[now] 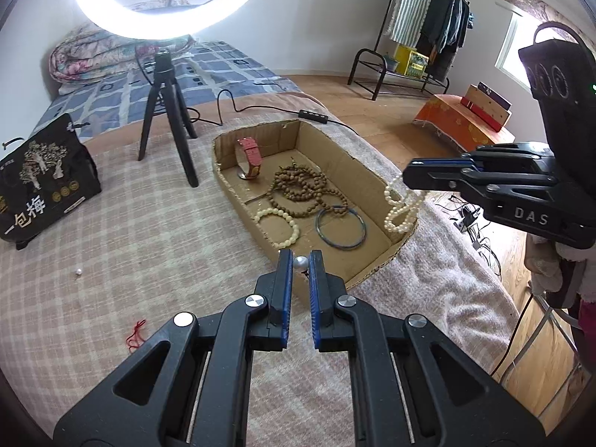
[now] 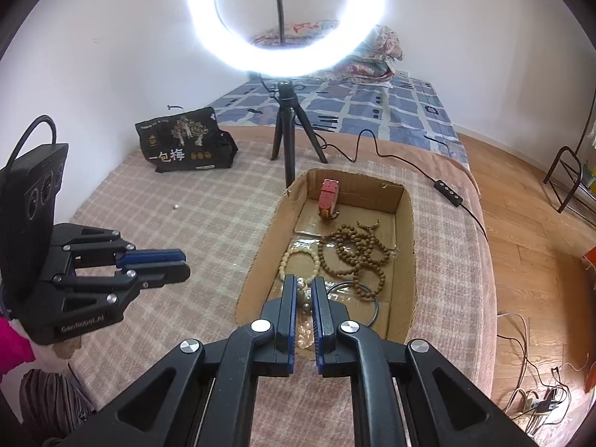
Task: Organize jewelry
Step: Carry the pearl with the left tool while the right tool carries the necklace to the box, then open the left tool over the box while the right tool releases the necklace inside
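Holding: right gripper [image 1: 408, 178] pinched on pearl strand [image 1: 403, 206], limp, light, dangling over cardboard box [image 1: 372, 171] | left gripper [image 1: 301, 260] nipping loose pearl [image 1: 300, 262], tiny, slippery, beside box's near rim.

The ring light [image 1: 171, 0] runs off the left wrist view's top edge, the small white bead [image 1: 78, 272] on the blanket is too tiny to identify, and the right gripper's fingers [image 2: 288, 309] hide most of the pearl strand [image 2: 303, 298].
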Tool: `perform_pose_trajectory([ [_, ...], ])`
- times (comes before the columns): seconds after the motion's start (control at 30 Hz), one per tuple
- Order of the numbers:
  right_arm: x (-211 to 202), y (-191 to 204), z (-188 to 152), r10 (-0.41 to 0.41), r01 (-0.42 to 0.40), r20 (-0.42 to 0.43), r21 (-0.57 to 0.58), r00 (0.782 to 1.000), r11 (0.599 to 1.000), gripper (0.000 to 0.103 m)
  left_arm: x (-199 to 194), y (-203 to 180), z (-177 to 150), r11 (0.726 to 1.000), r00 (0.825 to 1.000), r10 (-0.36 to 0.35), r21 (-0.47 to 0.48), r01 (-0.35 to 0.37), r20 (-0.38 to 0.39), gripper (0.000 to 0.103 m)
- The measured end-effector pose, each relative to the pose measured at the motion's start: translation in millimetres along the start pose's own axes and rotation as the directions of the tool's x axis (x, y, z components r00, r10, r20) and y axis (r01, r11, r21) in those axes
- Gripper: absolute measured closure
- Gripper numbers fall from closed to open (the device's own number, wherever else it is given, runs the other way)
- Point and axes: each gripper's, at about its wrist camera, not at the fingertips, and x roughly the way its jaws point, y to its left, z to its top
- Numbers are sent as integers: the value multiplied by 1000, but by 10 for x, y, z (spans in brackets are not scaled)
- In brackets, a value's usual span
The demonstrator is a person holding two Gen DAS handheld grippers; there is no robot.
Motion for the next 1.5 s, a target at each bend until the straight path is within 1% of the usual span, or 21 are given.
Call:
perform_pose_trajectory([
  [0.23, 185, -163, 23, -12, 12, -18, 17, 1000, 1000, 98, 211, -98, 89, 1000, 1000, -20, 2, 20, -9, 97],
  [0.53, 408, -339, 6, -16, 18, -45, 43, 999, 999, 98, 458, -147, 111, 999, 999, -35, 2, 35, -34, 97],
  [0.8, 579, -474, 30, -10, 15, -58, 77, 998, 997, 98, 596, -205, 113, 999, 998, -31, 9, 31, -47, 97],
  [1.17, 723, -513, 41, 7, 0, -70, 93, 998, 996, 97, 674, -261, 118, 999, 999, -18, 38, 20, -49, 97],
  [1.2, 729, -515, 40, 1, 5, -68, 94, 998, 996, 95, 678, -268, 122, 999, 999, -16, 40, 17, -48, 97],
  [1.23, 730, -519, 41, -4, 11, -65, 98, 998, 995, 86, 685, -273, 121, 999, 999, -12, 43, 14, -51, 96],
  [1.27, 726, -521, 42, -6, 12, -61, 100, 998, 995, 75, 697, -279, 119, 999, 998, -10, 49, 13, -58, 96],
  [1.3, 721, -523, 42, -12, 17, -56, 103, 998, 995, 70, 708, -290, 117, 998, 998, -3, 56, 7, -62, 96],
  [1.33, 717, -523, 46, -21, 26, -52, 106, 998, 994, 65, 716, -303, 111, 998, 998, 12, 67, -8, -65, 88],
  [1.37, 716, -523, 51, -24, 30, -52, 109, 998, 994, 59, 720, -314, 104, 997, 998, 21, 73, -17, -66, 67],
  [1.4, 717, -522, 56, -26, 32, -52, 113, 998, 993, 54, 715, -320, 98, 997, 998, 21, 74, -16, -62, 57],
  [1.43, 718, -523, 62, -30, 36, -54, 115, 998, 993, 39, 691, -322, 91, 997, 999, 17, 73, -14, -45, 49],
  [1.47, 715, -519, 65, -38, 44, -52, 115, 998, 992, 27, 676, -324, 87, 997, 999, 17, 72, -14, -36, 48],
  [1.5, 703, -506, 67, -48, 53, -45, 113, 998, 992, 26, 669, -329, 88, 997, 999, 15, 74, -12, -34, 48],
])
